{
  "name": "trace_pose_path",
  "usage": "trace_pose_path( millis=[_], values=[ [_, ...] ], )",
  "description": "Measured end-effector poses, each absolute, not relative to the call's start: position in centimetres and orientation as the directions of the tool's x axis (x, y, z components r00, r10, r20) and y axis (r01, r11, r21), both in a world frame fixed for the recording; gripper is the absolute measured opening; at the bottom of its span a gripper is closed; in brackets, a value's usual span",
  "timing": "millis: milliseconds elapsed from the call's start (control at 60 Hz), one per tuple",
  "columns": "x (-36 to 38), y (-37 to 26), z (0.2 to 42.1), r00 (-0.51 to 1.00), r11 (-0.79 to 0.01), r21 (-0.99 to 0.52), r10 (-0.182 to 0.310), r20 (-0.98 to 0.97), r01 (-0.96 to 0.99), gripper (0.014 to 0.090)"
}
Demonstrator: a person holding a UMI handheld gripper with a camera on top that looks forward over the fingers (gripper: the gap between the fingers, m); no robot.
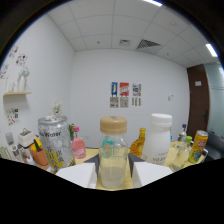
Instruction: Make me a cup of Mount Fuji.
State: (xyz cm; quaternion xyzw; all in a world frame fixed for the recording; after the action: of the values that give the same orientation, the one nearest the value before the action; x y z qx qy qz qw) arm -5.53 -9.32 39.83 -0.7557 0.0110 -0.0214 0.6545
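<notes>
A white-walled office room with posters (124,94) on the far wall frames a crowded tabletop of drinks. The gripper (113,176) is held level and low, pointing straight ahead, its white fingers (75,175) flanking a clear bottle with a tan lid (113,152); whether they press on it I cannot tell. To one side stands a silver can (54,142) with a pink bottle (78,145) behind it, to the other a white jar (159,138), an amber bottle (138,143) and a yellow can (198,146). The risk I judge: a loose or off-centre grip on smooth glass could let the bottle slip or tip, or swing it into the close neighbours
</notes>
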Motion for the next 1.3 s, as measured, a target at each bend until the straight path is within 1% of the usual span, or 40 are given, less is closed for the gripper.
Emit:
trace_pose_path(
  millis=[50,233,300,367,533,633,733,783,817,867,917,967,1067,1167,1233,1300],
  values=[
    [-5.9,-9.2,39.8,1.0,-0.146,-0.989,-0.027,0.002,-0.002,0.0429],
    [-5.7,-9.4,39.9,1.0,-0.167,-0.986,-0.022,-0.014,-0.018,0.0407],
    [-5.5,-9.8,41.1,1.0,-0.139,-0.99,-0.027,-0.009,-0.012,0.0401],
    [-5.6,-10.6,42.7,1.0,-0.111,-0.994,-0.019,-0.003,-0.005,0.0401],
    [-6.6,-14.6,46.8,0.999,-0.018,-0.999,0.04,-0.026,-0.026,0.0402],
    [-7.4,-17.2,46.2,0.997,-0.006,-1.0,0.067,-0.026,-0.026,0.04],
    [-7.6,-19.2,41.7,0.997,-0.061,-0.998,0.073,-0.013,-0.009,0.04],
    [-7.6,-20.2,38.3,0.996,-0.107,-0.994,0.081,-0.026,-0.017,0.04],
    [-8.0,-20.7,36.0,0.995,-0.142,-0.99,0.095,-0.032,-0.019,0.04],
    [-8.3,-21.3,32.6,0.994,-0.165,-0.986,0.106,-0.033,-0.016,0.0399],
    [-8.3,-21.8,28.8,0.995,-0.212,-0.977,0.097,-0.028,-0.007,0.0399],
    [-8.2,-22.2,25.7,0.995,-0.239,-0.971,0.096,-0.031,-0.008,0.0399],
    [-8.2,-22.8,20.0,0.996,-0.3,-0.953,0.067,-0.056,-0.034,0.04],
    [-8.0,-22.9,16.2,0.994,-0.328,-0.941,0.051,-0.099,-0.077,0.04],
    [-7.9,-22.9,14.3,0.987,-0.339,-0.931,0.037,-0.154,-0.132,0.0399],
    [-7.8,-22.8,12.7,0.97,-0.365,-0.904,0.007,-0.243,-0.224,0.0402]
  ],
)
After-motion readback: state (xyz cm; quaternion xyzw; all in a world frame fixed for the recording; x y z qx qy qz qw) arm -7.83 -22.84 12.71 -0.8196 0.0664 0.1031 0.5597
